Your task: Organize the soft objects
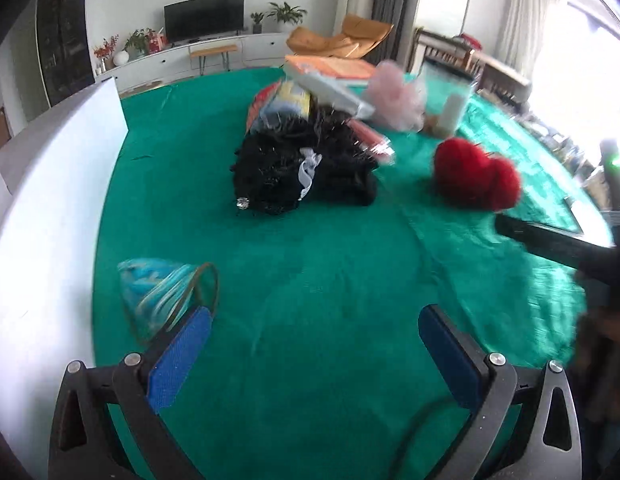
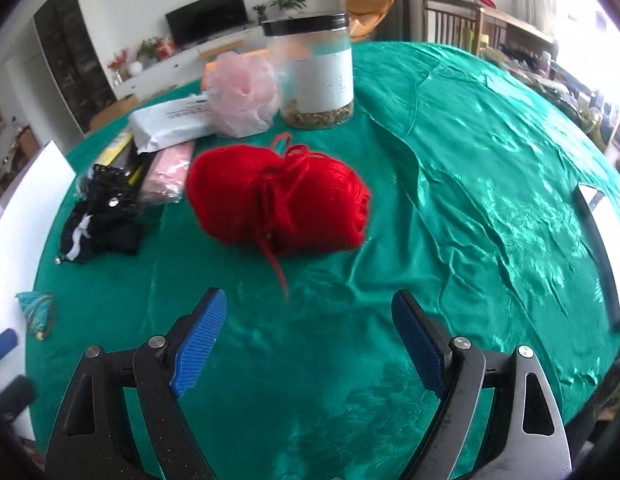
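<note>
A red yarn skein (image 2: 278, 204) lies on the green cloth (image 2: 469, 200), just ahead of my right gripper (image 2: 310, 300), which is open and empty. The same red yarn skein (image 1: 475, 174) shows at the right in the left wrist view. A black lacy bundle (image 1: 306, 168) sits mid-table, ahead of my open, empty left gripper (image 1: 315, 318). A small bag of blue material (image 1: 158, 292) lies beside the left finger. Behind are a pink mesh puff (image 2: 244, 94), a pink packet (image 2: 170, 174) and a white packet (image 2: 174, 122).
A clear jar with a black lid (image 2: 313, 72) stands at the back. A white box wall (image 1: 50, 208) rises on the left. A dark-framed tablet (image 2: 601, 248) lies at the right edge. The right tool's dark body (image 1: 557, 244) crosses the left wrist view.
</note>
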Available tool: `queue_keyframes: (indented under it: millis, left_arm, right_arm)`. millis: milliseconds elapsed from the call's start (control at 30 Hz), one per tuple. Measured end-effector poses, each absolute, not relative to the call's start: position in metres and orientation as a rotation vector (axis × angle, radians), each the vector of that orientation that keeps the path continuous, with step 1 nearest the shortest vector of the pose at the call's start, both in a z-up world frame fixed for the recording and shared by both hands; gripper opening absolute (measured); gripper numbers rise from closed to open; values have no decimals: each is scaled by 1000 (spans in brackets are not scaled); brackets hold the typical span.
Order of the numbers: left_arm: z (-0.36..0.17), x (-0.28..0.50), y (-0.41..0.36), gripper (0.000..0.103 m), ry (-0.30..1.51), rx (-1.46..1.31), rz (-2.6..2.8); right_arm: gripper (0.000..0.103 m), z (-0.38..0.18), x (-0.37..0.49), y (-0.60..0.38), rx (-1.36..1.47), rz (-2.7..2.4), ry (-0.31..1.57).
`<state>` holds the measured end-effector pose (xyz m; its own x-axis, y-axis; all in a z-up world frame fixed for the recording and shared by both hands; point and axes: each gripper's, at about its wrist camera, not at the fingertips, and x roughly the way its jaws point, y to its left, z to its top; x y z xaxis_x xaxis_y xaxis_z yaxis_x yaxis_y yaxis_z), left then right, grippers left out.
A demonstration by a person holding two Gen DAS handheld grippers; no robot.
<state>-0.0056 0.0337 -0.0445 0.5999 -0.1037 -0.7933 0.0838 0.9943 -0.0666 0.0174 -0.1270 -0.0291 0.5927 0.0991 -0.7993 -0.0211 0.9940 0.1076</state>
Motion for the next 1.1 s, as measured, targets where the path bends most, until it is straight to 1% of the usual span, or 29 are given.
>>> queue_keyframes:
  millis: [100,233,333,400,1100]
  left_arm:
    - [-66,26,28,103,957,-20,-71]
    - [-71,50,23,103,952,-6,-57]
    - [-73,65,20,103,954,18,-58]
    - [-73,73,20,103,955,14,-53]
    - [-73,76,20,103,954,13,-53]
  right_arm:
    - [87,-34,28,-128,47,40,952]
    - [88,-39,42,-124,22,18,954]
    - [93,-46,49,-127,-9,14,937]
    - [94,-47,52,-127,-8,17,931]
    - [94,-45,45,-123,-12,15,924]
